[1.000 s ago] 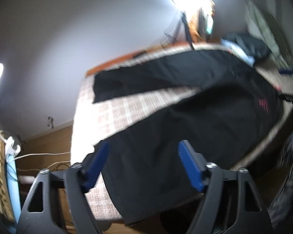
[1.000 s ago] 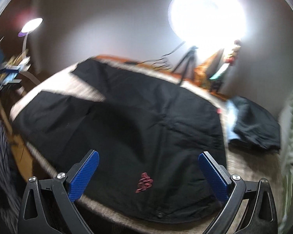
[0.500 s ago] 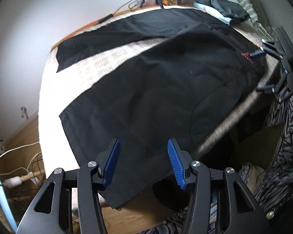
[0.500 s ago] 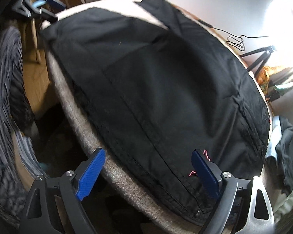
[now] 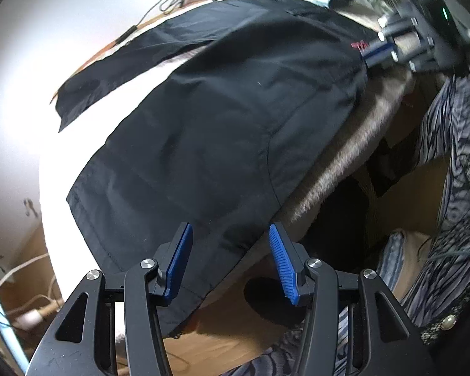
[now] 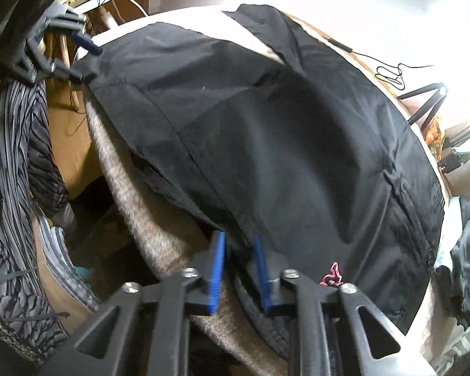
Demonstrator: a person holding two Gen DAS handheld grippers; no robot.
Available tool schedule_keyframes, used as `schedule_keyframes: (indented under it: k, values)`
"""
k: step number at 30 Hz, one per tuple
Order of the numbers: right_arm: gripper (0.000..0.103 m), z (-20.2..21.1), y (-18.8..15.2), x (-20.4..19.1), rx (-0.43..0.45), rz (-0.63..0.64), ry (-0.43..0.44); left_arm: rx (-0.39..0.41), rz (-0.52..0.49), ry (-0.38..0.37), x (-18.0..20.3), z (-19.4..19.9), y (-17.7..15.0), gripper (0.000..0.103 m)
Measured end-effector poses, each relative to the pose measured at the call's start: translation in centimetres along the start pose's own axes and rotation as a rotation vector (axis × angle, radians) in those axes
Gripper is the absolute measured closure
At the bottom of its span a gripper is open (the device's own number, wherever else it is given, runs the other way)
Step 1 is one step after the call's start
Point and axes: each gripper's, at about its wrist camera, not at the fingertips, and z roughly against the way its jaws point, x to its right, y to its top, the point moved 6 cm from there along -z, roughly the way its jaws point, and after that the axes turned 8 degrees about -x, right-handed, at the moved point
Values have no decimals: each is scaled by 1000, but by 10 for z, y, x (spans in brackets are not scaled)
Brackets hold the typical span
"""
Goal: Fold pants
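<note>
The black pants (image 5: 222, 119) lie spread flat on the bed (image 5: 338, 163), thin, limp and light. The left gripper (image 5: 228, 260) hangs open just short of the near leg hem. The right gripper (image 6: 238, 269), nearly closed, pinches the waist edge. Hem and waistband corners look the best holds.

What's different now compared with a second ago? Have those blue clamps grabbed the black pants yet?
Both came down to the pants' near edge. The right gripper narrowed its fingers around the waist edge beside the red logo, lifting it slightly; whether it is fully clamped is unclear. The left gripper reached the leg hem, open, holding nothing. The pants remain spread on the bed.
</note>
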Motion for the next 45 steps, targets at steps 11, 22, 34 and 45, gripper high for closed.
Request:
schedule_keyframes:
  k: [11,22,34,45]
  values:
    - [98,19,21,22,56,-89,42,-9,22,50,-3,-16,6,54]
    - [67,14,3,21,60,-99,33,123,113,-83,-30,-3,18,98]
    - [38,-7,-47,28,-83,10,-183,201,104,-49,-50,11,36,99]
    - [101,36,-10,75,15,-64,-284,285,76,14,-79,36,69,101]
